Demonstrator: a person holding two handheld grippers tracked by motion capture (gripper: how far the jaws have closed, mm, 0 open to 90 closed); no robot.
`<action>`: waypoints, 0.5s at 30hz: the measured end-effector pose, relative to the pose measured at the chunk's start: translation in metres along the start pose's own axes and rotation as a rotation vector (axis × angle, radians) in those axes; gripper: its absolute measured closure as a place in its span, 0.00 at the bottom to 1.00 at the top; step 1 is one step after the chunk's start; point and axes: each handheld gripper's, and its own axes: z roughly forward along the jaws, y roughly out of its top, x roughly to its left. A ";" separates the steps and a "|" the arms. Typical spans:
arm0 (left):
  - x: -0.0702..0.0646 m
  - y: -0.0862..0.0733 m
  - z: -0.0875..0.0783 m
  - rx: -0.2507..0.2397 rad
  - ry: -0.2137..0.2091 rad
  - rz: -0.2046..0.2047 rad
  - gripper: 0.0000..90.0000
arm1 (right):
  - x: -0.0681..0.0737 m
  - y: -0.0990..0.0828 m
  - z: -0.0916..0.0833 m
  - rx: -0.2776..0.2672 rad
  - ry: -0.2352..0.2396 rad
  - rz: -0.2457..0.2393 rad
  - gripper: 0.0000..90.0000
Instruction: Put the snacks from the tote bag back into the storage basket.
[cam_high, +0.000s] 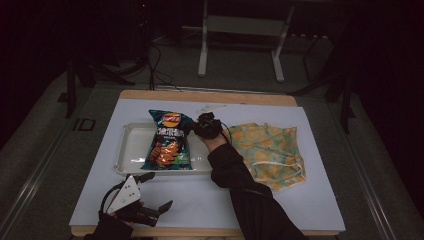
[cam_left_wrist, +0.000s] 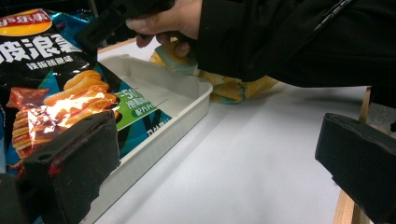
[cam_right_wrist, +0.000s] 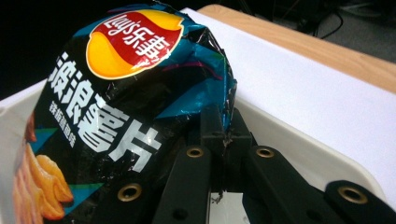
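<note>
Chip bag (cam_high: 169, 140) is lying in the tray (cam_high: 127, 160) at frame centre; right tool (cam_high: 206, 126) is pinching its edge, release pending; left tool (cam_high: 145, 196) spread, idle.

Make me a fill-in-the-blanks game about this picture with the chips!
1. The right gripper pinches the edge of the ____ bag.
2. The chip bag lies in a white ____.
3. The left gripper has its jaws ____.
4. The orange-patterned cloth lies on the tray's ____ side.

Missing words: chip; tray; open; right

Dim room, grey floor (cam_high: 45, 145), white metal frame (cam_high: 240, 30) behind table.
</note>
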 end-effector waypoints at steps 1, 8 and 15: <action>0.000 0.000 0.000 0.001 -0.001 0.001 0.00 | -0.001 0.000 0.001 0.001 0.003 0.001 1.00; 0.000 0.000 0.001 0.008 -0.009 0.003 0.00 | -0.002 0.003 -0.001 0.004 -0.010 -0.003 0.82; 0.000 0.000 0.000 0.007 -0.002 -0.001 0.00 | -0.004 0.012 -0.025 -0.009 -0.040 -0.029 0.61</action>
